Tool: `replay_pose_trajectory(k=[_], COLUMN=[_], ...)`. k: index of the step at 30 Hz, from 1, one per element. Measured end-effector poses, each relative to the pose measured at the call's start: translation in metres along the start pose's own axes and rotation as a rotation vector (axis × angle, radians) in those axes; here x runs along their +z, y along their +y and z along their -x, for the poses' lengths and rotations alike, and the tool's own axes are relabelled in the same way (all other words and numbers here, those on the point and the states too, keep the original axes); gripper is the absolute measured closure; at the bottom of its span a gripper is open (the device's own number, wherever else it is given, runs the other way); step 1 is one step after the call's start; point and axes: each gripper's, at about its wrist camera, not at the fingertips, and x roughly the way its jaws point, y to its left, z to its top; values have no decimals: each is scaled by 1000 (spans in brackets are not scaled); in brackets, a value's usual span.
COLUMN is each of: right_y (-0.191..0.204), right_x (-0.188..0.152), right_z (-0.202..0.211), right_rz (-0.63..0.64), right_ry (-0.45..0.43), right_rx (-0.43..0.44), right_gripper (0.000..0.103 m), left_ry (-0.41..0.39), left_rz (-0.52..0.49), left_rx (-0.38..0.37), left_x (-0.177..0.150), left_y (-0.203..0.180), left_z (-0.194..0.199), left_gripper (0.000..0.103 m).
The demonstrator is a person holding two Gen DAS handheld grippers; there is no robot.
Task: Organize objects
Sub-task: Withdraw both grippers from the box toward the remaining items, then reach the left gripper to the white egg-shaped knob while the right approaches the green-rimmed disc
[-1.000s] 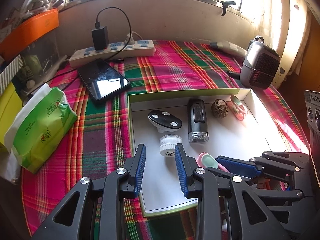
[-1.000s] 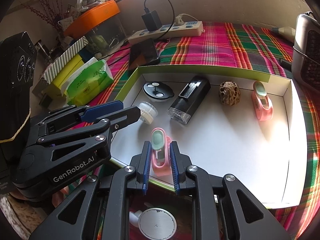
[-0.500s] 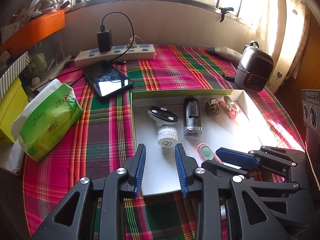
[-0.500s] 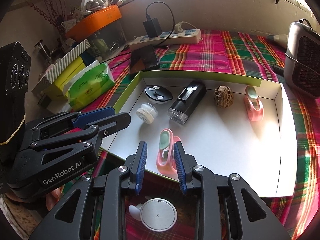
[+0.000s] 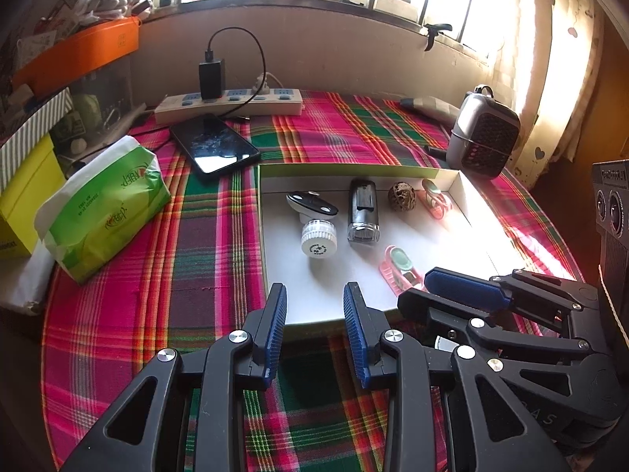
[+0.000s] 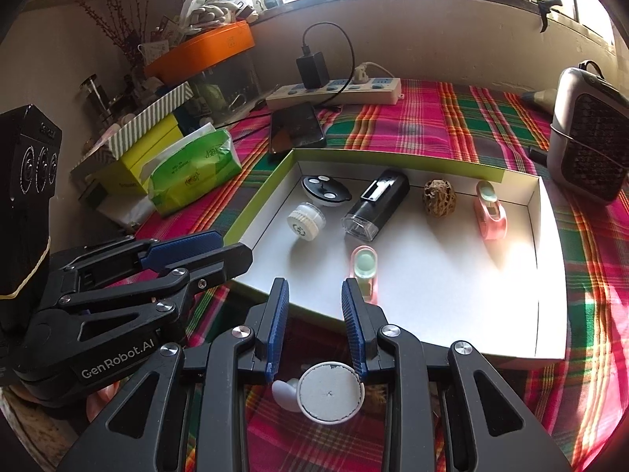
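Both tongs have drawn back from the box since a second ago, and the right tongs have let go of the pink clip they were pinching, their jaws having just been opening.

Left wrist view: the left tongs stand a little apart and empty, tilted down over the box's near rim. Inside, a white cap lies at 12 o'clock from the tips, a black oval beyond it, a black case and a brown nut toward 1 o'clock. The right tongs sit at 3 o'clock.

Right wrist view: the right tongs gape slightly, grasping nothing. The freed pink clip lies in the box just past the right fingertip, whether touching is unclear. A second pink clip rests at 2 o'clock. The left tongs are at 9 o'clock over the plaid table.
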Motion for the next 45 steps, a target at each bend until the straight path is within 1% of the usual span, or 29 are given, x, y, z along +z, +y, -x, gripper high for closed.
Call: replay_pose_trajectory(k=[4, 6, 9, 20, 24, 27, 31, 38, 40, 41, 42, 45], right_y=[2, 2, 1, 3, -1, -5, -9, -13, -14, -14, -14, -16], right_x=[-7, -11, -16, -36, -46, -53, -60, -68, -69, -70, -70, -71], right_z=[10, 15, 20, 35, 40, 43, 45, 46, 46, 46, 47, 47], right_rz=[5, 7, -2, -1, -5, -13, -15, -18, -14, -13, -12, -18], right_ry=[-28, -38, -47, -75, -80, -77, -79, -76, -75, -76, -77, -76], right_rx=[-19, -20, -25, -45, -76, -92, -116, -141, -150, -154, -155, -157], right_gripper=[74, 74, 74, 74, 73, 73, 73, 73, 70, 66, 64, 64], left_ry=[-10, -10, -12, 6, 28, 39, 49, 64, 75, 65, 66, 64], left_rz=[-6, -3, -11, -11, -10, -15, -17, -33, -44, -52, -59, -61], left_rx=[-1, -21, -23, -65, -87, -119, -154, -175, -172, -167, -169, -163], left_x=[-9, -13, -18, -34, -42, -48, -54, -57, -58, -59, -59, -58], left_y=[-4, -6, -9, -15, -18, -23, -28, -35, -39, -41, -42, -44], left_z=[5, 8, 11, 12, 7, 5, 3, -2, -6, -5, -6, -7], left_gripper=[75, 75, 75, 75, 75, 71, 70, 66, 65, 65, 65, 65])
